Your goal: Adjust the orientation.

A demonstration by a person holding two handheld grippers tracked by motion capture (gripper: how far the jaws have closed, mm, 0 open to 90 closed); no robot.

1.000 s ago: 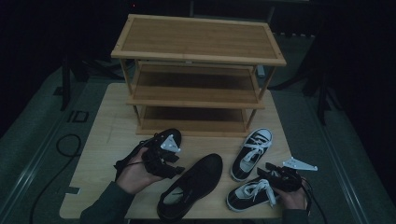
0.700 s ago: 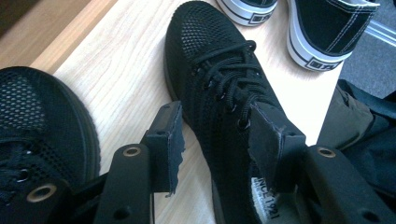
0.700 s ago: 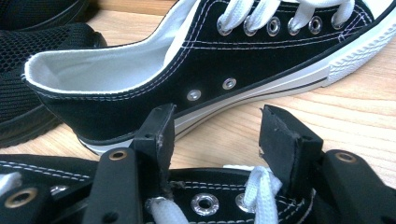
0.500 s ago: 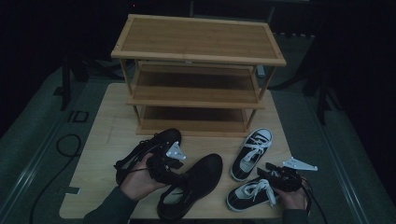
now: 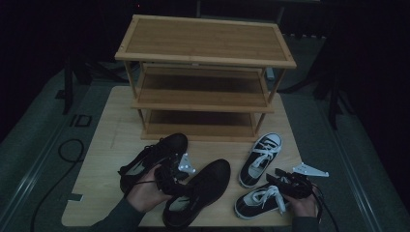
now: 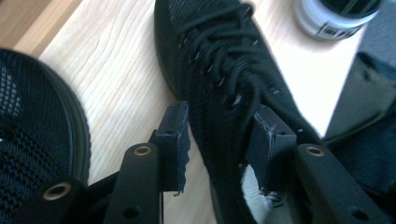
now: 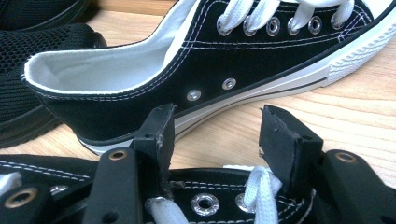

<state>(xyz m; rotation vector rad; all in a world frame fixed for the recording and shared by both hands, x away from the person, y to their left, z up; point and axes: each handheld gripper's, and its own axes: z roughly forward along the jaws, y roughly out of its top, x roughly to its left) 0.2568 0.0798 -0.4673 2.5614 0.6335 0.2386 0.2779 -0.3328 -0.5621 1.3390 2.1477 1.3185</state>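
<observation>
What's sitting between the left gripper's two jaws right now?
In the left gripper view, the laced top of the black mesh shoe lies between the left gripper jaws, which have just been closing; they stand either side of it.

**Nothing readable in this one**

I went over all three views hunting for text and came up empty. The white-toed sneaker [image 6: 338, 16] had a dark striped patch on its rubber toe in the left gripper view, but it was too blurred for me to make out any letters. The black sneakers [image 7: 243, 60] showed plain eyelets and stitching, with no brand I could read. The wooden shoe rack [image 5: 205, 77] and the table [image 5: 111, 125] carried no labels or numbers I could spot.
</observation>
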